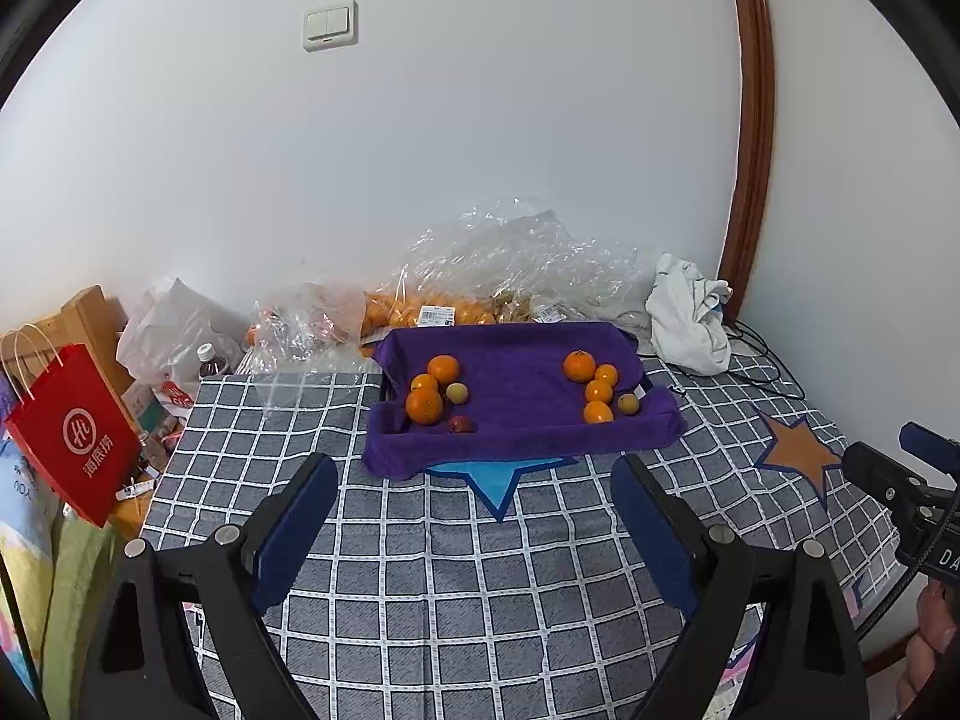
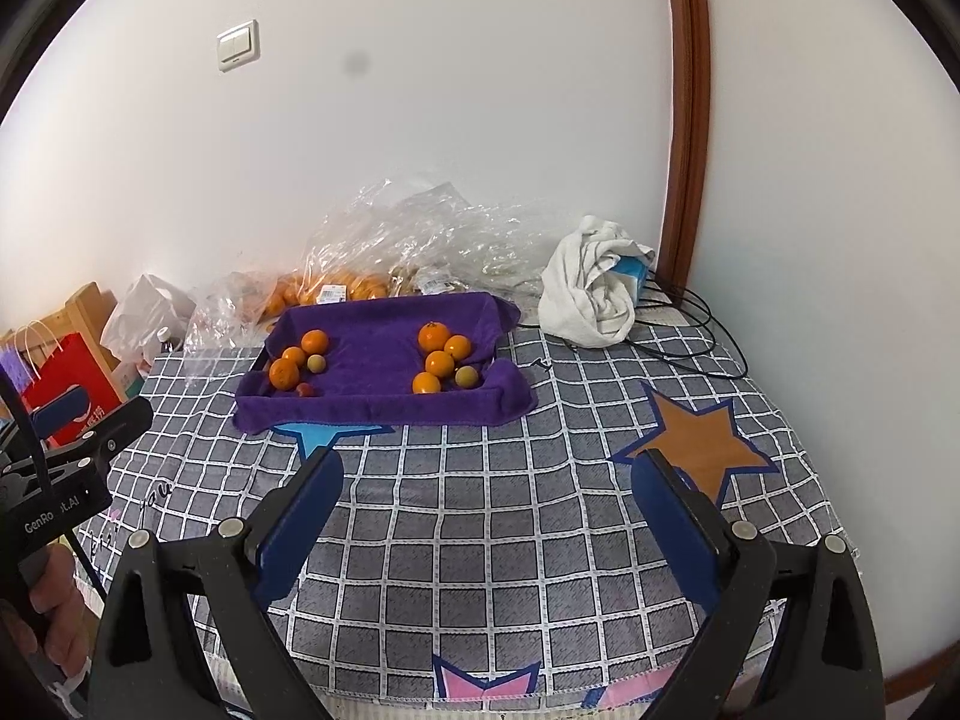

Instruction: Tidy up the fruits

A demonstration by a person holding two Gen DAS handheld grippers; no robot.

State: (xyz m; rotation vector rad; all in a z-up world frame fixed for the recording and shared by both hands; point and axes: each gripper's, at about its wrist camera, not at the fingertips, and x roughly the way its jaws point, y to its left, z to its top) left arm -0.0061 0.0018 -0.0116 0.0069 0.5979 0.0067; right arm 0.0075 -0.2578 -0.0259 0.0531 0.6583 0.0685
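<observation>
On far side of checked cloth, purple tray [image 1: 522, 450] holds fruit; both tongs, left gripper [image 1: 474, 480] and right gripper [image 2: 489, 477], gape empty, well short; left nearer.

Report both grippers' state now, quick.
Left gripper: open, holding nothing, above the checked cloth.
Right gripper: open, holding nothing, short of the purple tray.

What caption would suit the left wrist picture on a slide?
Open left gripper hovers over a checked cloth, facing a purple tray with two clusters of fruit.
</observation>
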